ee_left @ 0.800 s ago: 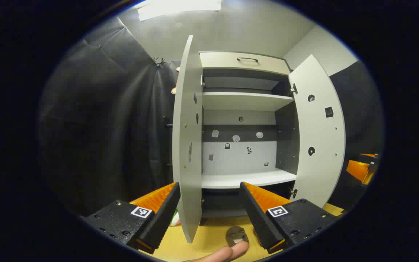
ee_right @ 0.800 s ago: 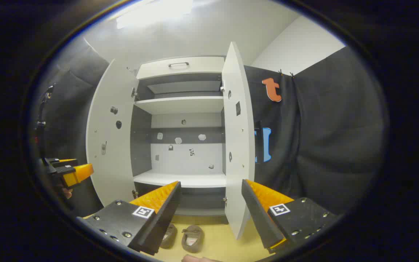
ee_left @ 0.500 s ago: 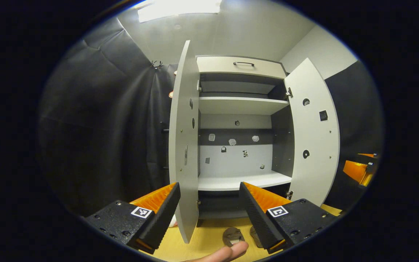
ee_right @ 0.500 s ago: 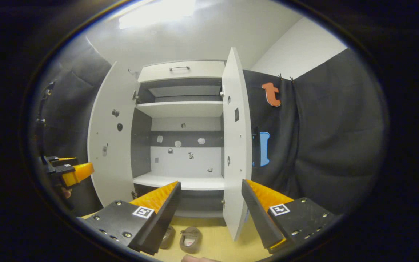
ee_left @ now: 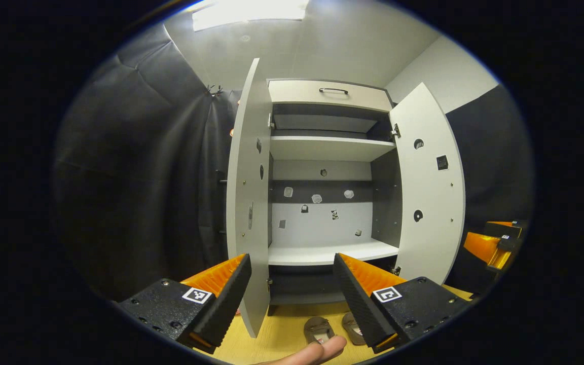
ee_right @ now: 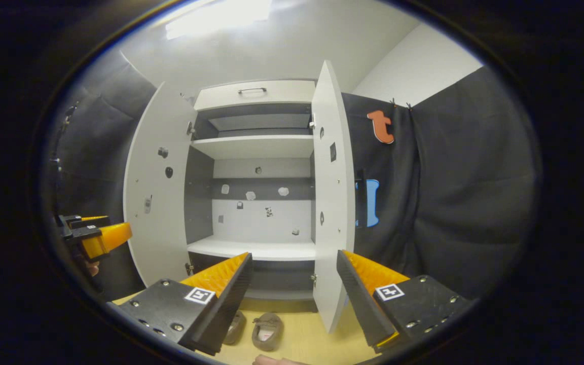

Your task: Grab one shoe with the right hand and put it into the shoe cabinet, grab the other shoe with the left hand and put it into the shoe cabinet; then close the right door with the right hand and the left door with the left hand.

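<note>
Left gripper (ee_left: 292,294) has backed off, more floor showing. Both grippers (ee_right: 294,294) gape wide, empty. Shoes (ee_right: 266,330) on floor; cabinet (ee_right: 254,152) open.

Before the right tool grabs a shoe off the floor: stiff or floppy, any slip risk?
Probably soft. The shoe looks like a low slip-on with an open mouth, so its sides may cave in under a pinch. It likely weighs little for its size and could hang toe-down if gripped at the heel. It lies flat on its sole beside the other shoe, so rolling seems unlikely.
</note>
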`<state>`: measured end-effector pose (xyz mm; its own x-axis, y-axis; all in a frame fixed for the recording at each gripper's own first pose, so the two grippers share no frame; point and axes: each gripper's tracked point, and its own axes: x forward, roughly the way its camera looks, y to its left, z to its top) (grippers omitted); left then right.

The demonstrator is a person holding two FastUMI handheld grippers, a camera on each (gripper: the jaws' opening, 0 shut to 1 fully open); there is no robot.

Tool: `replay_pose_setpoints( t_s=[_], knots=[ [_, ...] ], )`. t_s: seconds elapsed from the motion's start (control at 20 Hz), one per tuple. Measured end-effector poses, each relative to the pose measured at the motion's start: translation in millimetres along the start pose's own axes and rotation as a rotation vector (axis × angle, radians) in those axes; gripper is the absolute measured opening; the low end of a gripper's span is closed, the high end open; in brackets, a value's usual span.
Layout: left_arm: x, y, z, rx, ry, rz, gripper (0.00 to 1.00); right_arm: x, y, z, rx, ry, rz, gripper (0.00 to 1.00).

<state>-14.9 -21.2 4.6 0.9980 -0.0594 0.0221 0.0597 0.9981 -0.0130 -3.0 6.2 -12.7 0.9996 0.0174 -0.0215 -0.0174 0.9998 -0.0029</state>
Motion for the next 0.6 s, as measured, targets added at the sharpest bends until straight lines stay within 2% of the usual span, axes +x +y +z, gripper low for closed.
replay_pose_setpoints(
  t_s=[0.3, 0.35, 0.4, 0.6],
  knots=[
    [0, 0, -20, -0.015, 0.024, -0.001, 0.99, 21, 27, -63, -0.037, 0.084, 0.049, 0.99],
    [2, 1, -22, -0.020, 0.023, -0.001, 0.99, 24, 35, -76, -0.033, 0.101, 0.061, 0.96],
    [2, 2, -27, -0.019, 0.029, -0.002, 0.99, 28, 41, -92, -0.033, 0.122, 0.074, 0.99],
    [3, 9, -38, -0.002, 0.030, 0.006, 0.99, 45, 62, -157, -0.058, 0.209, 0.113, 0.99]
  ],
)
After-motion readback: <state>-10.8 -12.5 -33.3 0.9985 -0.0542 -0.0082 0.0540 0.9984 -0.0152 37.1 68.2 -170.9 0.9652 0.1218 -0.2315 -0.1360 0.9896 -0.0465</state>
